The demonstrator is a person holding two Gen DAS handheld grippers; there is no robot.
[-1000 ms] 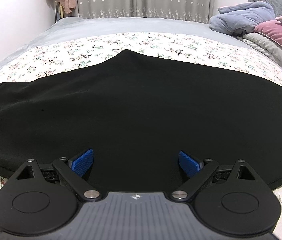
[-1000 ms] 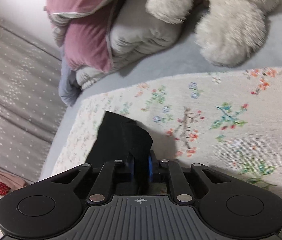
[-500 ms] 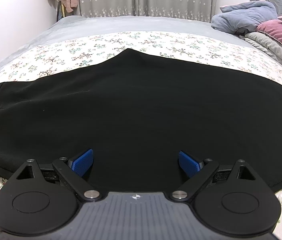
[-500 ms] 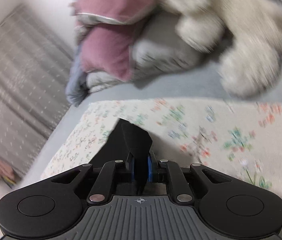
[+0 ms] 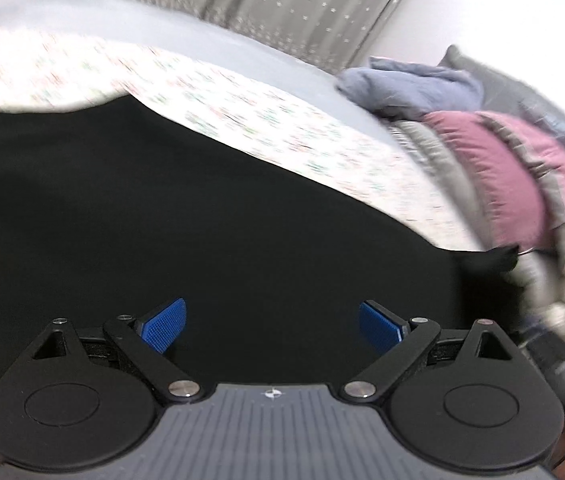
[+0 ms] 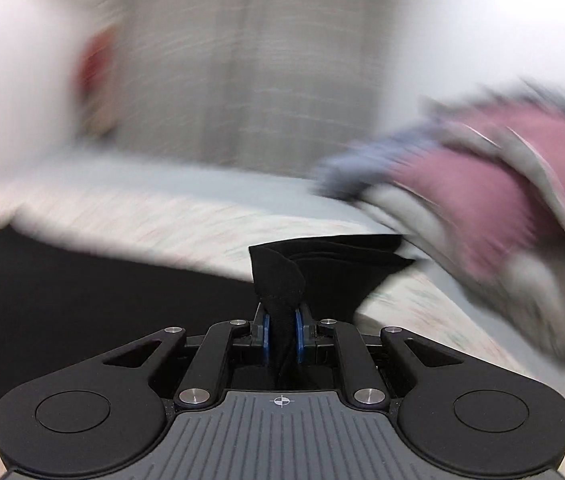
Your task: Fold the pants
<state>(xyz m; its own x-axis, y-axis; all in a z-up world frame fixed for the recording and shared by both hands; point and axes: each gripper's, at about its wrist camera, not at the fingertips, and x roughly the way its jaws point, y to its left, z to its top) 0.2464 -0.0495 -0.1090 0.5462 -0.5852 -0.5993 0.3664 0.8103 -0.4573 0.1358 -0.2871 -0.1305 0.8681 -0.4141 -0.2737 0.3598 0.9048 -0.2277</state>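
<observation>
Black pants lie spread across a floral sheet on the bed. My left gripper is open and empty, low over the pants' near edge. My right gripper is shut on a bunched end of the pants, lifted off the sheet; the rest of the pants stretch away to the left. In the left wrist view the raised end shows at the far right. The right wrist view is blurred by motion.
A pile of pink, grey and blue bedding sits at the right, near the raised pants end; it also shows in the right wrist view. Grey curtains hang behind the bed. A grey bedspread borders the floral sheet.
My right gripper has swung round fast with the pants end, from facing the pillows and plush toy to facing the curtains. My left gripper has tilted and turned right, still open.
</observation>
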